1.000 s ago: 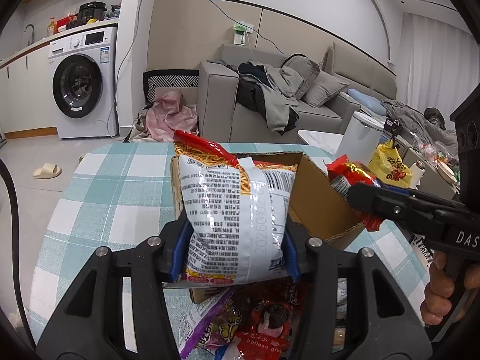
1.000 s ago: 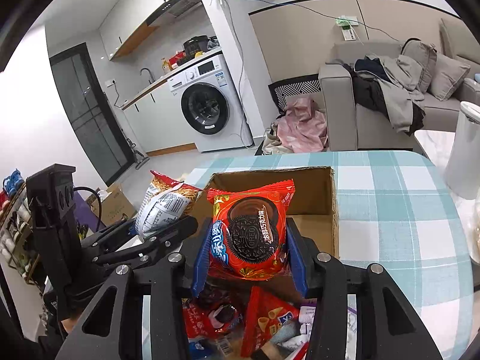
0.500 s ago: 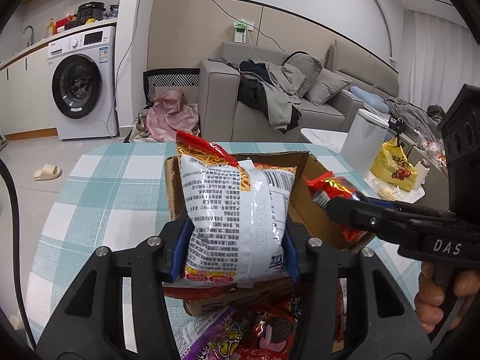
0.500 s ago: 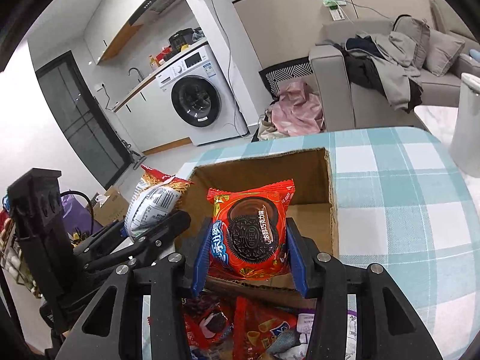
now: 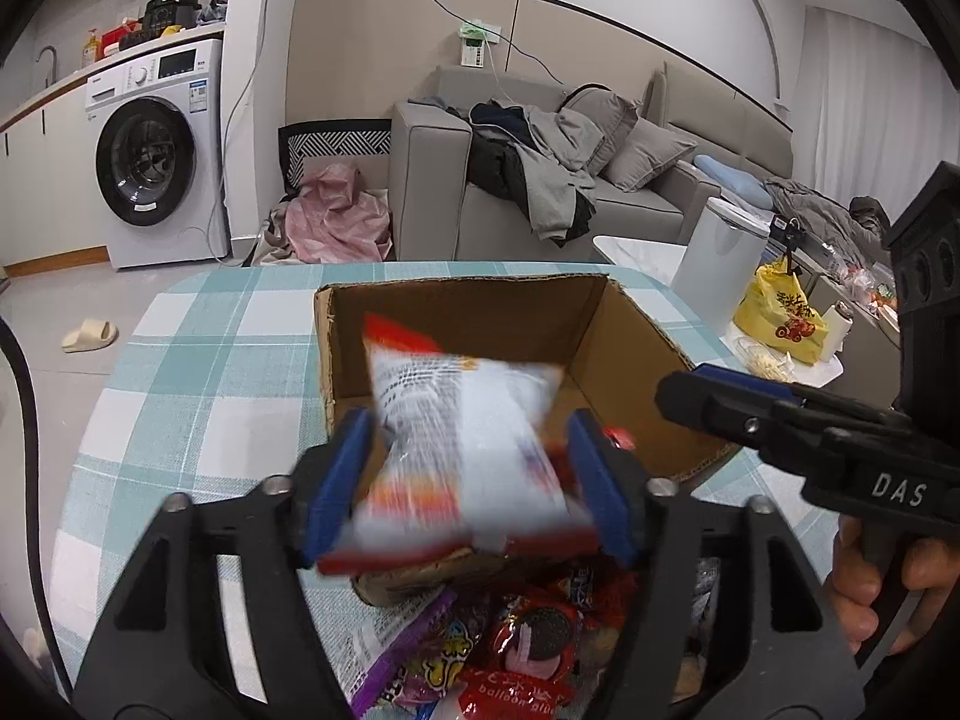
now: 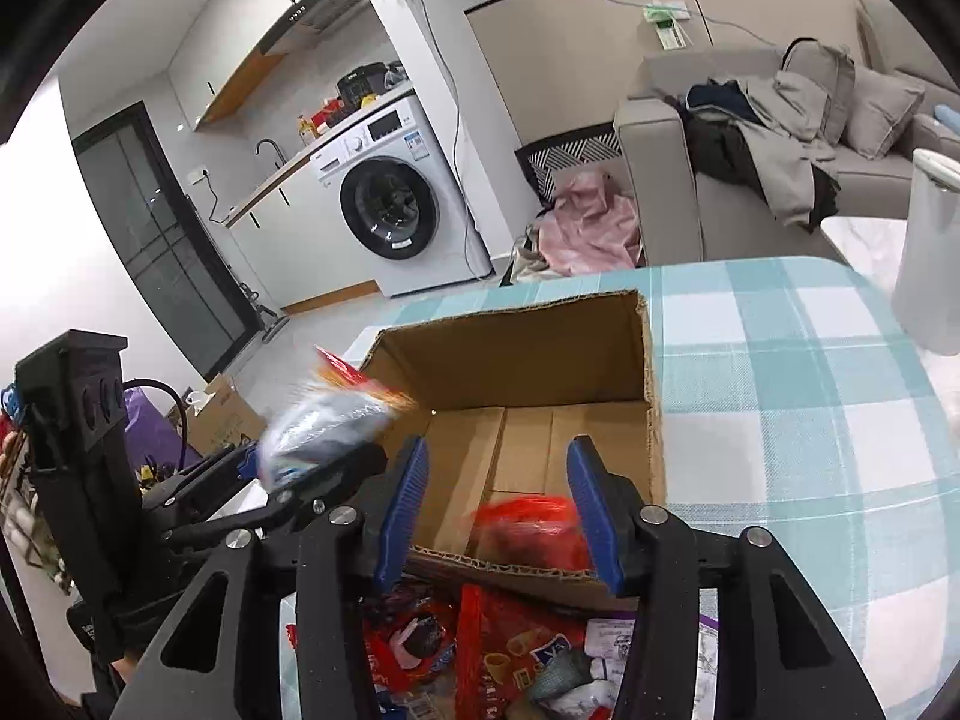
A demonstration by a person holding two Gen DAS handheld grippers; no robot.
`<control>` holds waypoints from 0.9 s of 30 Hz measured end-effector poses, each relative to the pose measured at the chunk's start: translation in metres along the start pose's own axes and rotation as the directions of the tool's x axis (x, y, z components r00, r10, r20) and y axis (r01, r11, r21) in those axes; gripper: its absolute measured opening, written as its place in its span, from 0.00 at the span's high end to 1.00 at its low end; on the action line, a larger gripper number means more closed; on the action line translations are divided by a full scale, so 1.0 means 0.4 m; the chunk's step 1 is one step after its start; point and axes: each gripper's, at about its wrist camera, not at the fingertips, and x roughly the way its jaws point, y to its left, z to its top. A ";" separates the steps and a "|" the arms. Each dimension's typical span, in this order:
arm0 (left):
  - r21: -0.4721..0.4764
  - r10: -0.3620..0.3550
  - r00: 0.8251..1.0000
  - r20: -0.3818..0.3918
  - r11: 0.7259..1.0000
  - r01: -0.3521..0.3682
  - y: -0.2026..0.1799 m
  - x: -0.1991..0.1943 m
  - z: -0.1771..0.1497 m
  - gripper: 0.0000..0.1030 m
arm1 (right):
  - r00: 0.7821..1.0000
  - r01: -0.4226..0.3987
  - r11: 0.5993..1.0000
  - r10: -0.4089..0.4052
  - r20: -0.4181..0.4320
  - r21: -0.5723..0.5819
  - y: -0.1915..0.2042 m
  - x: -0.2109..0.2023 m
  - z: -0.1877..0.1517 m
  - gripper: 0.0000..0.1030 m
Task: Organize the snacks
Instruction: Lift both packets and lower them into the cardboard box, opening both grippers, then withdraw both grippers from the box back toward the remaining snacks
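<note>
Left wrist view: left gripper point(image 5: 468, 480) sits over the near edge of the cardboard box point(image 5: 474, 306); blue pads point(image 5: 336, 480) spread wide, with daylight on both sides of the white noodle bag point(image 5: 468, 444); bag is motion-blurred, tilted top-forward over the box opening, not pinched; can't tell whether it touches either pad; a red edge of another packet shows just right of it inside the near wall, partly hidden.

Right wrist view: right gripper point(image 6: 498, 504) also over the near rim of the box; jaws apart, nothing held; red cookie packet point(image 6: 531, 531) is blurred, lying low inside the box against the near wall, close to the right-hand pad point(image 6: 591, 516) but free of it; rest of the box floor is bare cardboard; the noodle bag point(image 6: 327, 426) appears at left above the left gripper's fingers, blurred, beside the box's left wall.

Box stands open-topped on the table with the teal-and-white checked cloth point(image 6: 798, 408); pile of loose snacks point(image 6: 498, 654) lies on the cloth just in front of the box, under both grippers: red packets, a purple wrapper, small white sachets; same pile point(image 5: 510, 654) in the left view.

Right gripper body crosses the right side of the left view, person's hand point(image 5: 888, 594) on its handle.

Background: washing machine point(image 5: 159, 156), grey sofa point(image 5: 576, 192) with clothes heaped on it, white bin point(image 6: 930, 252) beside the table.
</note>
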 end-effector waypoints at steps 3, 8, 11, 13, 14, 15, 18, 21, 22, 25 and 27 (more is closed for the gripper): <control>0.015 -0.004 1.000 0.020 1.000 0.004 -0.004 -0.033 -0.014 0.19 | 1.000 0.019 1.000 -0.019 0.023 -0.018 -0.003 -0.027 -0.017 0.32; 0.030 0.008 0.999 0.041 0.999 -0.010 -0.009 -0.100 -0.046 0.00 | 1.000 0.006 1.000 -0.006 0.027 -0.003 -0.019 -0.072 -0.050 0.00; 0.037 0.014 0.997 0.075 0.999 -0.017 -0.015 -0.146 -0.065 0.01 | 0.999 -0.012 1.000 0.011 0.030 0.017 -0.025 -0.101 -0.067 0.00; 0.042 0.017 0.997 0.076 0.999 -0.020 -0.018 -0.175 -0.078 0.01 | 0.999 -0.004 1.000 0.003 0.037 0.006 -0.019 -0.119 -0.077 0.00; 0.041 0.017 0.997 0.075 0.999 -0.020 -0.018 -0.187 -0.084 0.01 | 0.999 0.006 1.000 -0.006 0.047 -0.003 -0.015 -0.131 -0.085 0.00; 0.038 0.015 0.997 0.073 0.999 -0.018 -0.018 -0.198 -0.087 0.01 | 0.999 0.010 1.000 -0.009 0.052 -0.010 -0.011 -0.140 -0.092 0.00; 0.029 0.007 0.998 0.061 1.000 -0.008 -0.017 -0.228 -0.110 0.01 | 0.998 0.020 0.999 -0.018 0.056 -0.033 0.005 -0.164 -0.114 0.00; 0.044 0.013 0.998 0.057 0.999 -0.016 -0.020 -0.257 -0.135 0.01 | 0.999 0.033 0.997 -0.030 0.045 -0.068 0.023 -0.179 -0.138 0.00; 0.052 0.021 0.998 0.056 0.998 -0.023 -0.023 -0.266 -0.140 0.01 | 0.999 0.037 0.996 -0.034 0.040 -0.076 0.027 -0.181 -0.145 0.00; 0.059 0.028 0.998 0.058 0.998 -0.031 -0.025 -0.284 -0.152 0.01 | 0.999 0.046 0.994 -0.044 0.028 -0.104 0.043 -0.193 -0.168 0.00; 0.057 0.023 0.998 0.054 0.998 -0.026 -0.026 -0.297 -0.162 0.01 | 0.999 0.047 0.992 -0.043 0.032 -0.115 0.053 -0.208 -0.187 0.00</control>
